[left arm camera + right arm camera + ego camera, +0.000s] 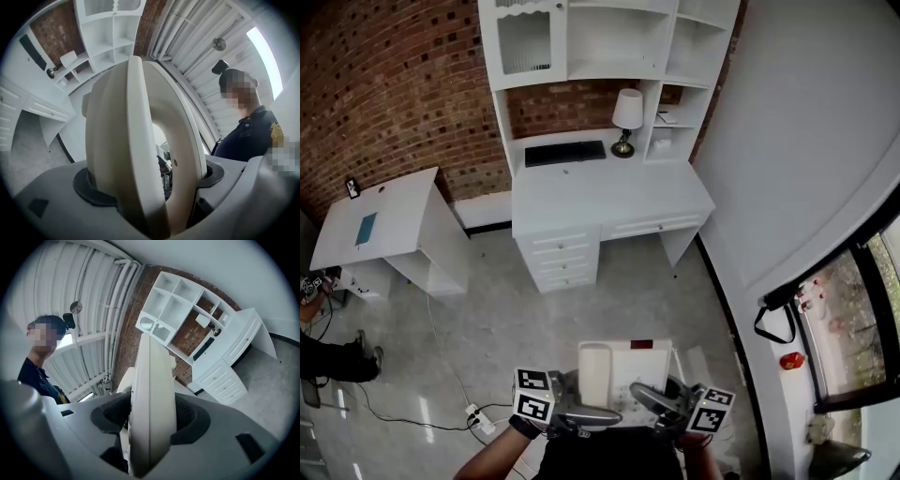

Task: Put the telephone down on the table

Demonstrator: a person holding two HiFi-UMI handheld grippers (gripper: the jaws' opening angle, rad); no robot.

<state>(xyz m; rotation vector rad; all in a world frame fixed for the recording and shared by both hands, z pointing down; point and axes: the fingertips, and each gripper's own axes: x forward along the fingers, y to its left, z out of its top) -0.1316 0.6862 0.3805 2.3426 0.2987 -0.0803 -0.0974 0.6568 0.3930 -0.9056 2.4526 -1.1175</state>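
We are carrying the phone [630, 364] in the air, low and close to our body over the floor [487, 319], and nothing is supporting it but the two grippers. The left gripper [581, 414] is clamping wide across the side that bears the handset [594, 371]; in its own view the cream body is filling the gap between the pads. The right gripper [660, 404] is gripping the opposite edge, pads pressing on the thin rim. The phone is lying roughly level between them.

We are judging this as the carry step: the grasp is made and the setting-down is not yet begun. The table [609, 197] is standing well ahead, with a lamp [626, 116] and keyboard [565, 152] along its back edge, and a broad bare stretch toward its front edge. The next move is calling for walking forward, keeping both grips firm and the phone level so the handset is not sliding off, then lowering onto that bare front part before letting go.
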